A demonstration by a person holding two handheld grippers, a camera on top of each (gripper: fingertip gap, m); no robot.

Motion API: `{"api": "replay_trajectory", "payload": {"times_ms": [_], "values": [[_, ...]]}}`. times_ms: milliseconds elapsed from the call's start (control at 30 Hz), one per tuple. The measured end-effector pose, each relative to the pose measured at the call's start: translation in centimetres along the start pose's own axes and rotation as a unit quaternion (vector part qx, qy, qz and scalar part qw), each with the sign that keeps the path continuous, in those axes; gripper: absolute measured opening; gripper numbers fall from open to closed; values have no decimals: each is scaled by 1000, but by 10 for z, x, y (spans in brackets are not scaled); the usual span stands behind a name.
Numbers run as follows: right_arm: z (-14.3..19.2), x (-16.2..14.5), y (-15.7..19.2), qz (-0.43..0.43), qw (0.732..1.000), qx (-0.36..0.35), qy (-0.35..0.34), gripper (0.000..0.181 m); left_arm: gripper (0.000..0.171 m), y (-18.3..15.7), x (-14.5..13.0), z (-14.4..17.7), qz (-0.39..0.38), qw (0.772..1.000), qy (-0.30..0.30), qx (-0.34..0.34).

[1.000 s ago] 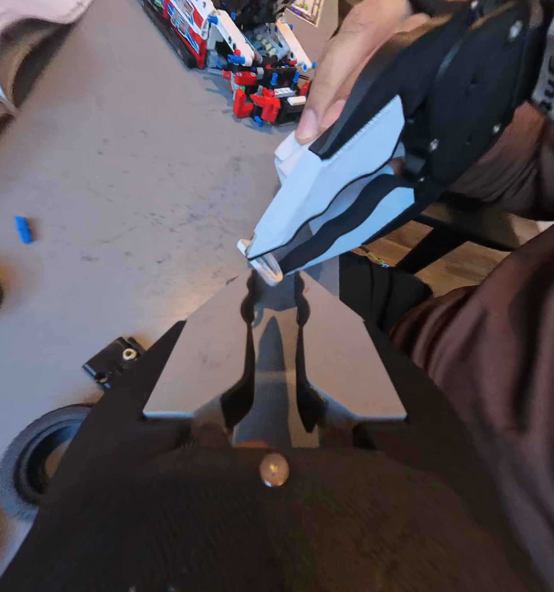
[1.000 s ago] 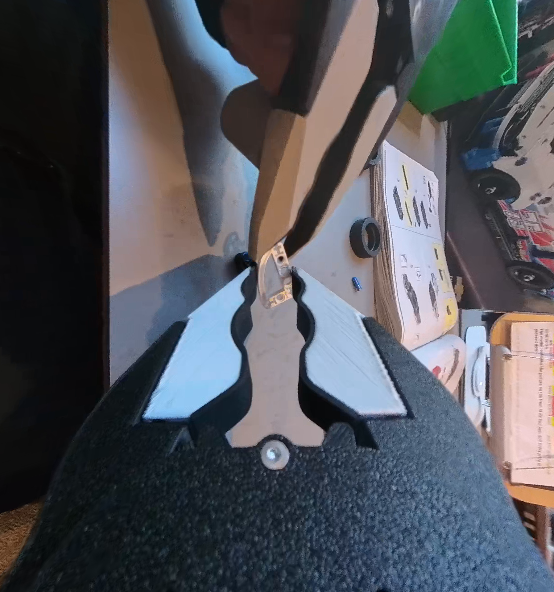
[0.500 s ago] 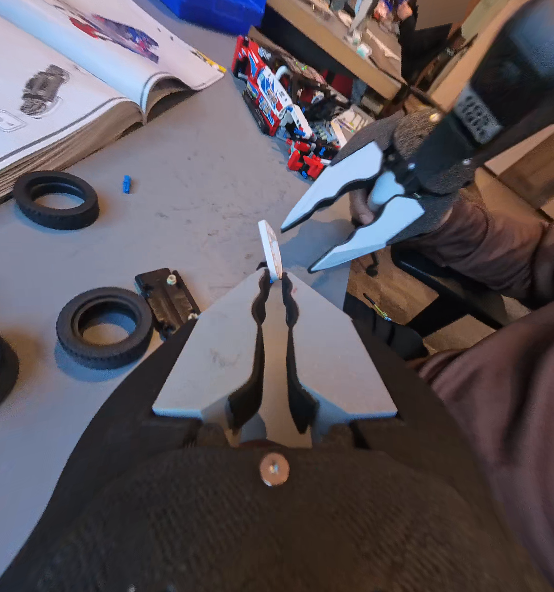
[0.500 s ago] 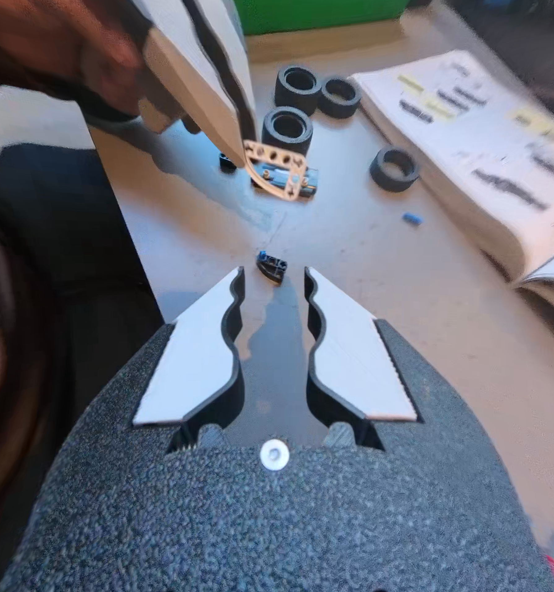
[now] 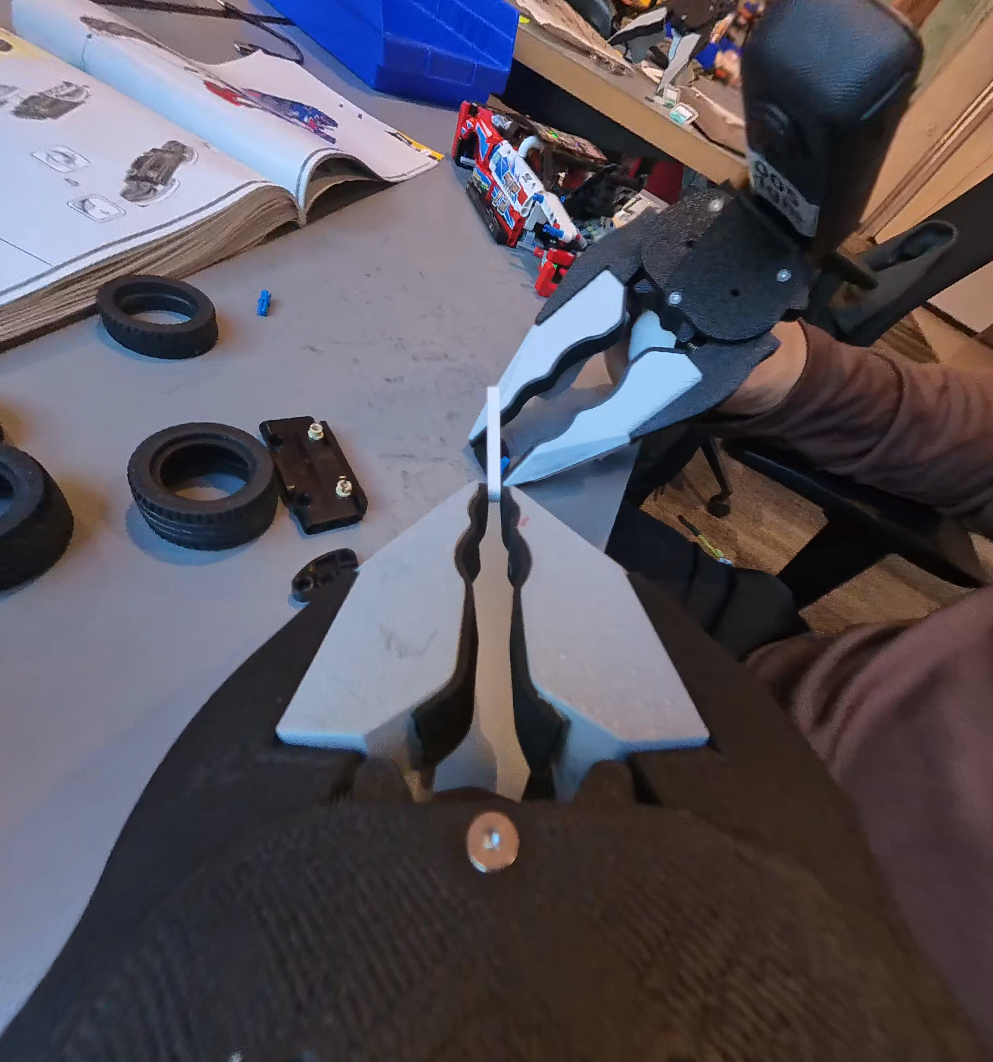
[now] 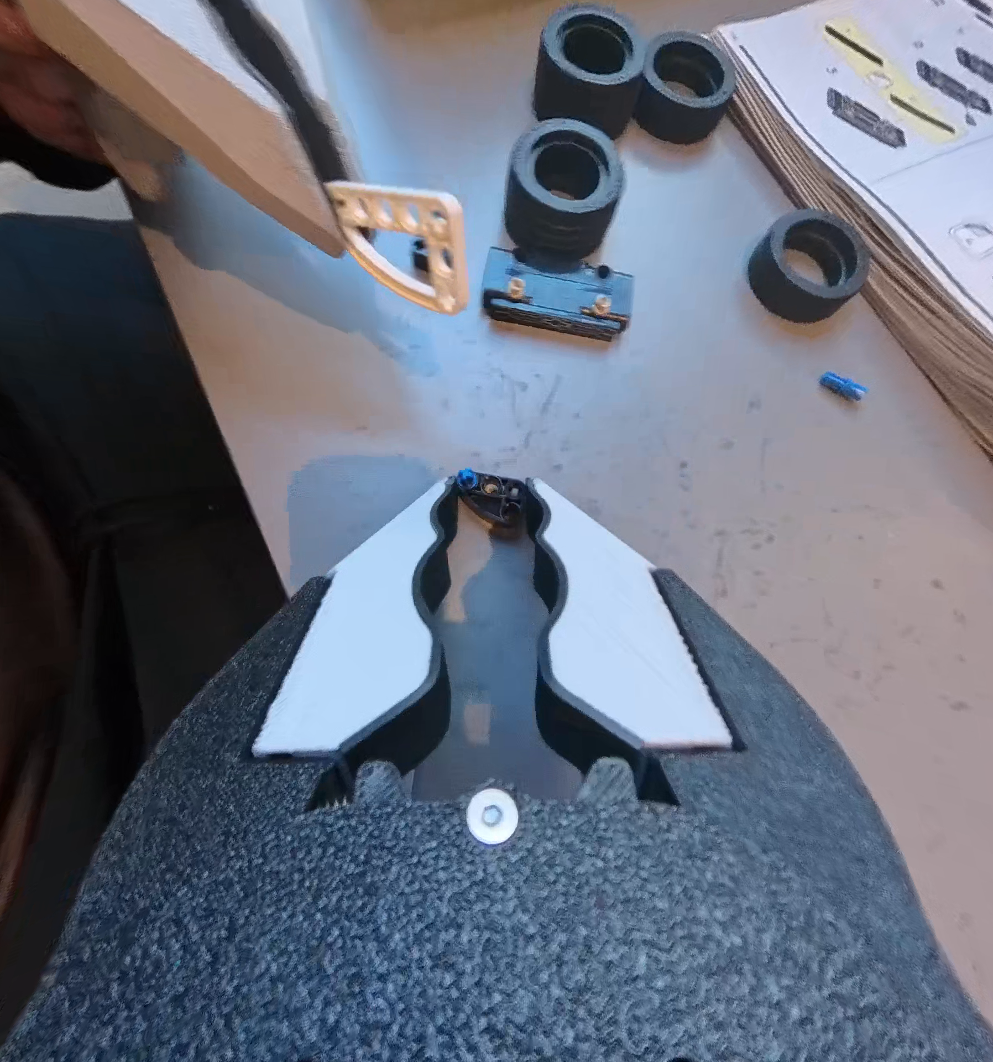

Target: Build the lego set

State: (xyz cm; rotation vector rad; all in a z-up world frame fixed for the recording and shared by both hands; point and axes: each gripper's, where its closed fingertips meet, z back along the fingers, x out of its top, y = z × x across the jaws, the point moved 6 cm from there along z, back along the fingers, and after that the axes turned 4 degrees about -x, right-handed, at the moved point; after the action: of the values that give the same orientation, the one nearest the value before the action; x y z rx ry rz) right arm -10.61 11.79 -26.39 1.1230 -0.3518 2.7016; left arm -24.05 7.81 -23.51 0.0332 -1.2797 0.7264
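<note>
White, flat and full of holes, a curved panel (image 6: pixel 411 250) is pinched by the left gripper (image 5: pixel 493 499), its jaws pressed onto the panel's edge above the grey bench (image 6: pixel 712 517). The right gripper (image 6: pixel 489 488) has jaws spread around a small black piece (image 6: pixel 497 507) with a blue pin, not clearly gripping. Likely step: picking up this connector; next, squeeze, lift, and line the pin up with a panel hole.

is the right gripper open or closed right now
Open. The right gripper has its fingers spread around a small black piece on the grey table, with a gap visible beside the piece.
</note>
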Motion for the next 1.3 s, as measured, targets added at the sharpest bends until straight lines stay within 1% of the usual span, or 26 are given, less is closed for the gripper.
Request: {"api": "replay_trajectory", "payload": {"times_ms": [200,300,400,533,667,733,767,933,1033,1100,1200,1300], "values": [[4,2,20,93,995,-18,-19,23,2,-5,2,-2,10,999,-15,-46],[8,0,31,106,994,-2,-31,23,2,-13,3,-5,2,996,-23,-86],[10,-1,33,110,993,-9,-34,23,2,-18,3,-7,-14,995,-26,-95],[9,-1,30,100,994,9,-33,23,2,-22,2,-5,-42,995,-38,-76],[7,1,30,105,993,35,-34,24,2,-19,4,-1,-32,996,-55,-69],[5,2,28,99,993,53,-35,28,1,-18,4,0,-33,995,-60,-67],[4,4,27,94,993,63,-36,33,2,-18,4,0,-34,995,-61,-65],[5,9,21,64,993,82,-61,37,2,-20,3,1,-47,995,-62,-59],[10,11,15,40,992,80,-84,40,2,-21,3,1,-47,995,-63,-68],[11,13,10,26,993,72,-95,45,2,-21,3,1,-42,995,-63,-70],[13,14,6,20,993,50,-106,46,2,-18,4,0,-30,995,-66,-61],[18,16,5,28,992,17,-126,45,1,-13,7,2,-14,995,-82,-47]]}}
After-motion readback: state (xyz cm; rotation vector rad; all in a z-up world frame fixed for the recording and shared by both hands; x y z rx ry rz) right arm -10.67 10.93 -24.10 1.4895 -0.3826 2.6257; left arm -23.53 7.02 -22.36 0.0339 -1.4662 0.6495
